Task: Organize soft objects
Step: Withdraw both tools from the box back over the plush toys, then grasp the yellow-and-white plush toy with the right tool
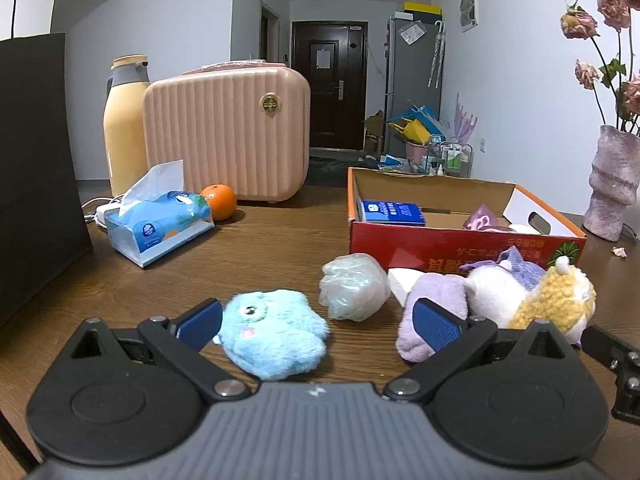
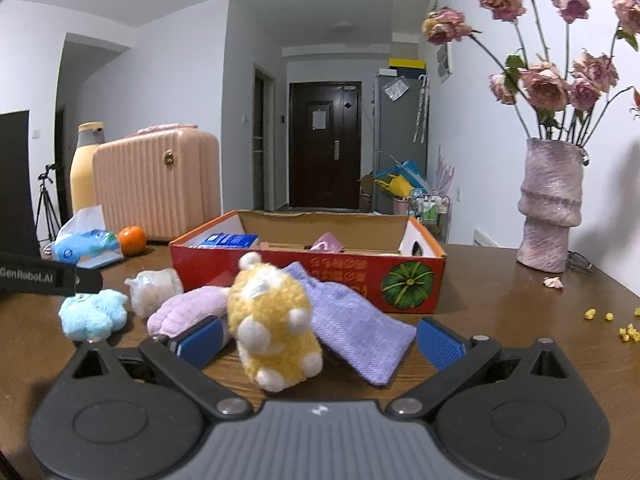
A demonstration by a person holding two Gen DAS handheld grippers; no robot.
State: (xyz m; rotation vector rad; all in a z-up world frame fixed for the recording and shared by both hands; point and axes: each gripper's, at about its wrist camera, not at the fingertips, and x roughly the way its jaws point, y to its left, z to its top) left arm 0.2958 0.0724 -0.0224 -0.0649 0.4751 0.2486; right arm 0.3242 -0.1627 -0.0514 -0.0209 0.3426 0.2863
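Note:
My left gripper [image 1: 318,326] is open, and a light blue plush toy [image 1: 274,334] lies on the table between its fingers, nearer the left pad. A crumpled clear plastic bundle [image 1: 354,286] sits just beyond. A lilac rolled cloth [image 1: 434,312] and a yellow and white plush [image 1: 552,300] lie to the right. My right gripper [image 2: 320,340] is open around the yellow plush [image 2: 274,320], which rests on a purple knitted cloth [image 2: 356,332]. The lilac cloth [image 2: 186,310], the plastic bundle [image 2: 154,288] and the blue plush [image 2: 94,314] lie to its left. Behind stands the red cardboard box [image 2: 400,280] [image 1: 460,248].
A tissue pack [image 1: 160,224], an orange [image 1: 218,201], a pink case [image 1: 228,136] and a yellow flask [image 1: 124,124] stand at the back left. A dark panel [image 1: 36,168] is at the far left. A vase [image 2: 550,208] of dried roses stands right, with yellow crumbs [image 2: 608,322] near it.

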